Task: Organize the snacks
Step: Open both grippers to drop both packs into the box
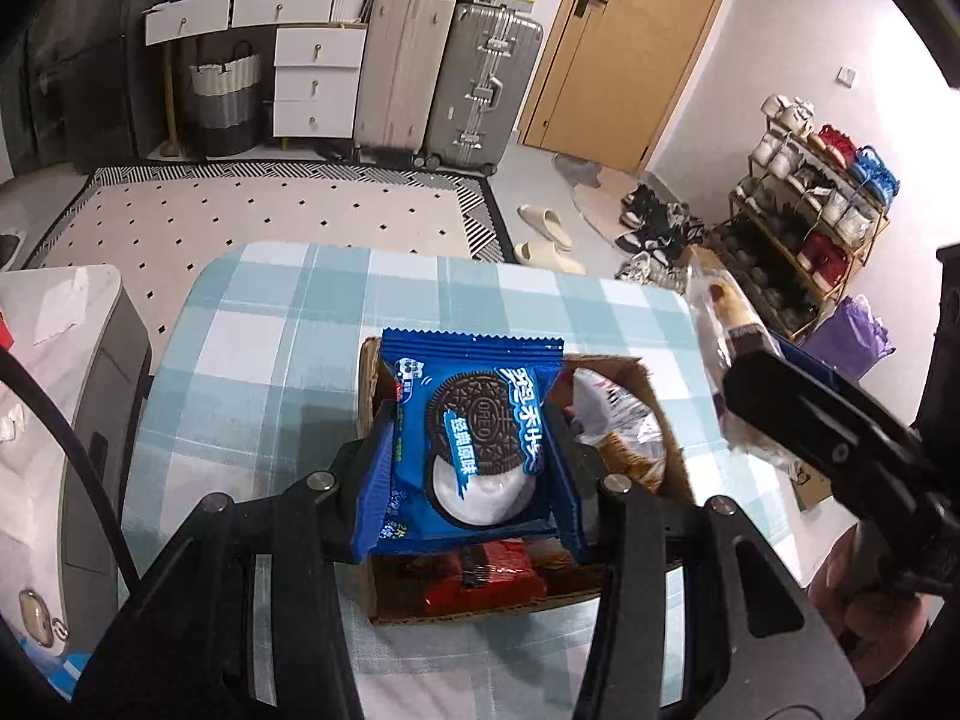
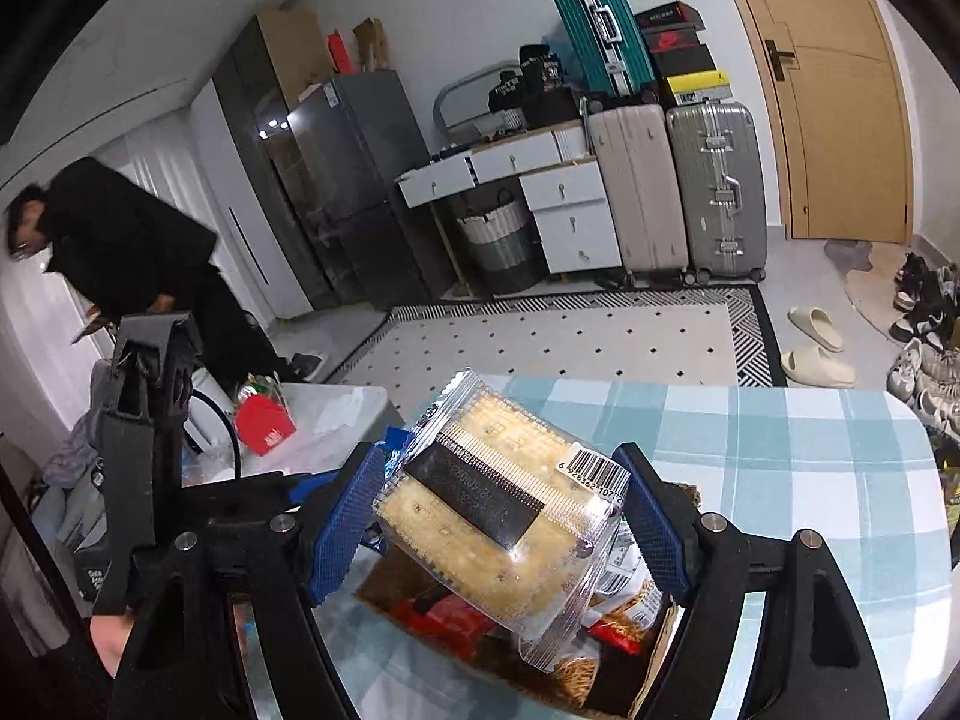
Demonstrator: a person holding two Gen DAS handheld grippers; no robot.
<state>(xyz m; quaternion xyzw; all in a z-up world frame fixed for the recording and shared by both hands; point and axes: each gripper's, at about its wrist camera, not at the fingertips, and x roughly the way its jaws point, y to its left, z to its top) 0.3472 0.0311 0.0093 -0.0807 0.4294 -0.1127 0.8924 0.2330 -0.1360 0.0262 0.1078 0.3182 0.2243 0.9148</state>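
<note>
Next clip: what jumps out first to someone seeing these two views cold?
A blue Oreo packet clamped in the left claw, held over a cardboard box of snacks on the checked table. The right claw grips a clear cracker pack above the same box. Behind, suitcases line the wall.

The blue cookie packet reads "OREO"; the clear cracker pack bears a barcode.

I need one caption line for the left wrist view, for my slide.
Left claw holds a blue Oreo packet above an open cardboard box of snacks on a checked tablecloth.
</note>
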